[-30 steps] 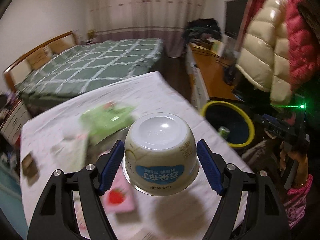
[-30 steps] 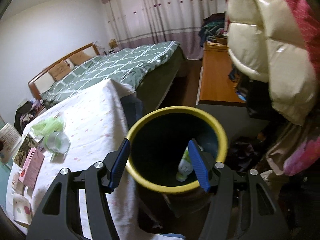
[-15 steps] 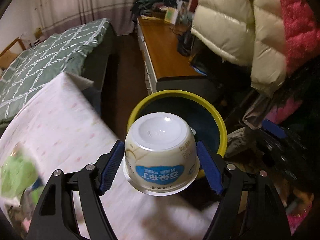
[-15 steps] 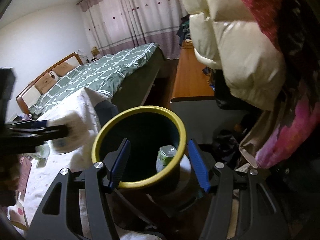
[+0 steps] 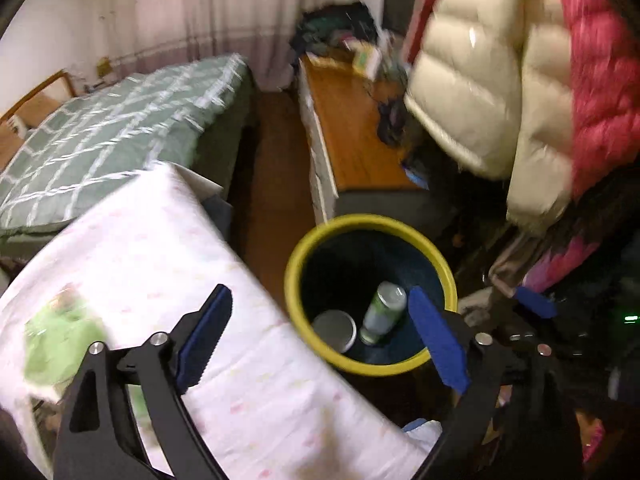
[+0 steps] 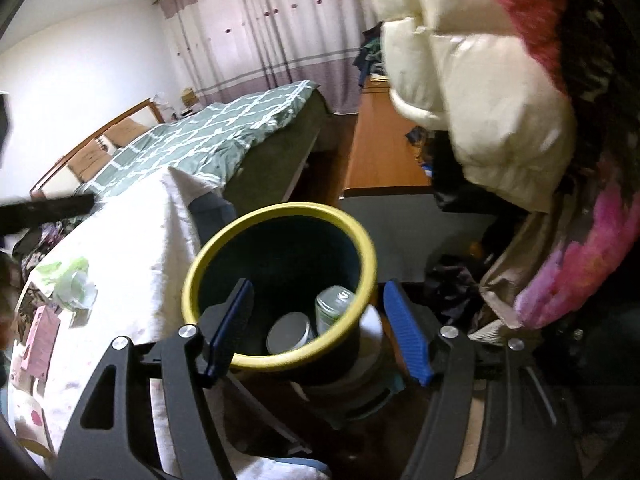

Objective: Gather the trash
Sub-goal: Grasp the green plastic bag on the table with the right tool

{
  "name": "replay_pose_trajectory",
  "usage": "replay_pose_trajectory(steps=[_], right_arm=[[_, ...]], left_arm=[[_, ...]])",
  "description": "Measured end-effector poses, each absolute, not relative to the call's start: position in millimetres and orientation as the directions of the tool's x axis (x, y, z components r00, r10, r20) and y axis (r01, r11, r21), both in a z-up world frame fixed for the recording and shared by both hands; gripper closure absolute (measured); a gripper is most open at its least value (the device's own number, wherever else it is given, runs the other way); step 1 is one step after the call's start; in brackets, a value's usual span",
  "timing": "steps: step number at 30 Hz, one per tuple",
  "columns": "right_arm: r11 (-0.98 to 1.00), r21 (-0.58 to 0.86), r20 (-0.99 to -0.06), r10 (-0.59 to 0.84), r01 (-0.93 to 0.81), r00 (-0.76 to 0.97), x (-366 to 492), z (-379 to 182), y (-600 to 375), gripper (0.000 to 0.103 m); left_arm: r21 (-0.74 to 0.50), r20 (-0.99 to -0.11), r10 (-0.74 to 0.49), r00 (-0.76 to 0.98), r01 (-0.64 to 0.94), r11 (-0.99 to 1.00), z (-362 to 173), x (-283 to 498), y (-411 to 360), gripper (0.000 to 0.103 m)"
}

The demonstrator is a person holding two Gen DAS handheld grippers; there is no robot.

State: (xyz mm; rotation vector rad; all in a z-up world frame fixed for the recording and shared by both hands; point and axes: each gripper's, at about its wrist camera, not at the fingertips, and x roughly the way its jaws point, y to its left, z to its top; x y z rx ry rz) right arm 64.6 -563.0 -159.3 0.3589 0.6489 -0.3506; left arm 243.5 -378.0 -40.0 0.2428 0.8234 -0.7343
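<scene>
A yellow-rimmed dark trash bin point(image 5: 448, 276) stands beside the table. Inside lie a white pudding cup point(image 5: 335, 329) and a green can point(image 5: 383, 311). My left gripper point(image 5: 320, 340) is open and empty, over the table edge next to the bin. My right gripper point(image 6: 320, 328) is open and empty, hovering over the bin's near rim point(image 6: 256, 360); the cup point(image 6: 290, 336) and can point(image 6: 334, 308) show below it. A green wrapper point(image 5: 60, 344) lies on the table; in the right wrist view it point(image 6: 70, 276) lies beside a clear cup.
The table point(image 5: 160, 248) has a white floral cloth. A pink carton point(image 6: 38, 336) and other packets lie at its left end. Puffy coats point(image 5: 520, 80) hang to the right above the bin. A bed point(image 5: 100, 132) and a wooden desk point(image 5: 352, 128) stand behind.
My left gripper opened and the white pudding cup dropped into the bin, then the gripper swung back toward the table. The right gripper stayed open near the bin.
</scene>
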Motion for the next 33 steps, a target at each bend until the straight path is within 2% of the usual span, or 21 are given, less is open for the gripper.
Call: replay_pose_trajectory(steps=[7,13,19,22,26,33], right_arm=[[0.938,0.202,-0.650,-0.088,0.283,0.755,113,-149,-509,0.038],[0.977,0.162,-0.658,0.004,0.137,0.753,168,-134,-439,0.038],[0.990,0.139,-0.673,0.122,-0.037,0.729,242,-113,-353,0.038],[0.983,0.160,-0.702,0.175,-0.087,0.690,283,-112,-320,0.042],[0.984,0.154,-0.755,0.173,-0.086,0.632,334,-121,-292,0.055],[0.983,0.171,-0.827,0.181,-0.069,0.532,387,-150,-273,0.060]], left_arm=[[-0.089,-0.623,-0.438,0.648,0.497,0.863,5,229,-222,0.007],[-0.081,-0.551,-0.237,0.800,0.232,0.969,2,220,-77,0.007],[-0.053,-0.501,-0.037,0.865,0.012,0.999,-25,228,21,0.006],[-0.052,-0.501,0.007,0.865,-0.038,0.998,-46,239,41,0.006],[-0.060,-0.515,-0.005,0.857,-0.030,0.998,-74,251,50,0.006],[-0.054,-0.516,-0.024,0.856,-0.005,0.999,-89,254,41,0.006]])
